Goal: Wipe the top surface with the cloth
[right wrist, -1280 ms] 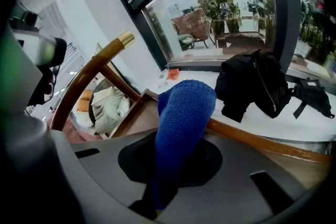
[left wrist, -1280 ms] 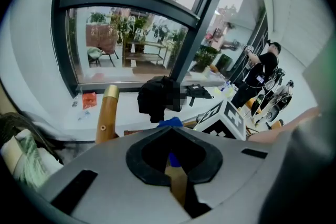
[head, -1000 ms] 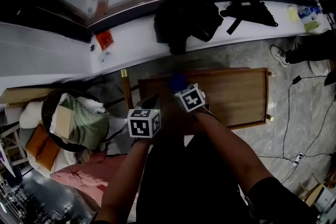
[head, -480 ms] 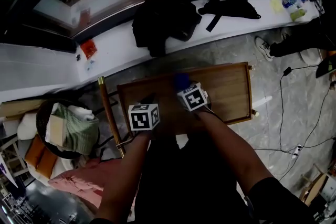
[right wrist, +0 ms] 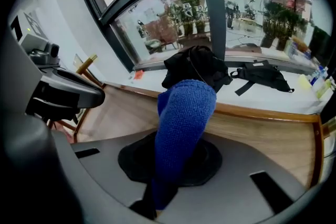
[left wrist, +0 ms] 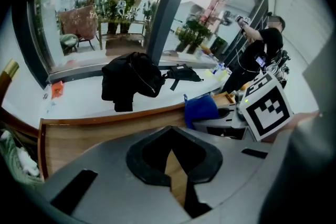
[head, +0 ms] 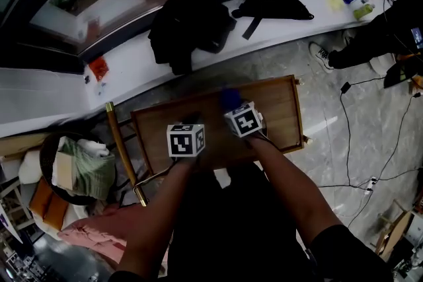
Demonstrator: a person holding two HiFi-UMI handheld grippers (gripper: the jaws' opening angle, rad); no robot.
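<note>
The right claw (right wrist: 176, 165) is pinched on a blue knitted cloth (right wrist: 184, 107), which stands up out of the jaws as a thick folded roll, its free end bulging past the tips toward the middle of the right gripper view. The cloth looks soft, light and floppy. It should flatten and drag easily, so a hold near one end, as here, leaves a loose pad to press down — though a shallow pinch might let it slip out under friction. The left claw (left wrist: 176, 165) carries nothing, its jaws drawn almost together with only a thin sliver of wood showing between. Beneath both lies the wooden surface (head: 281, 109), a rectangular top with a raised rim, at the centre of the head view. The cloth sits over its middle — whether it touches the wood cannot be told. Beyond, in the upper part of the frame, a black jacket (head: 188, 26) lies on a white ledge (head: 132, 59).
</note>
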